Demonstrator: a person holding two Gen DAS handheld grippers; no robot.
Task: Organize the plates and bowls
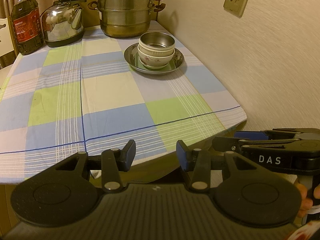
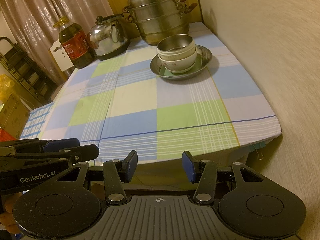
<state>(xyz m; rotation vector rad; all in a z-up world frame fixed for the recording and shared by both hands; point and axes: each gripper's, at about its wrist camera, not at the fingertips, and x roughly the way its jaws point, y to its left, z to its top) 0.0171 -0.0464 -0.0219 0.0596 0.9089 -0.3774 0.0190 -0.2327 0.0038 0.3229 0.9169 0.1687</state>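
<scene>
On the far right part of the checked blue, green and white tablecloth (image 1: 104,92) sat one stack, near the wall. We counted one shallow round steel plate (image 1: 181,59) at the bottom, one pale green square dish (image 1: 172,66) in it, then one white ceramic bowl with a pink flower print (image 1: 155,59), one plain white bowl (image 1: 146,48) nested in that, and one steel bowl (image 1: 157,40) on top. That made three bowls; whether more were nested between them we could not tell.

Behind the stack stood one two-tier steel steamer pot with a domed lid (image 1: 125,10), one polished steel kettle (image 1: 64,23) to its left, and one plastic cooking oil bottle with a red label (image 1: 26,24) at the far left corner.

We held both tools off the near edge of the table, well apart from the stack. Left gripper (image 1: 156,153): blue-padded fingers spread, nothing between them. Right gripper (image 2: 160,166): same, spread and empty. Each showed side-on in the other's view.
</scene>
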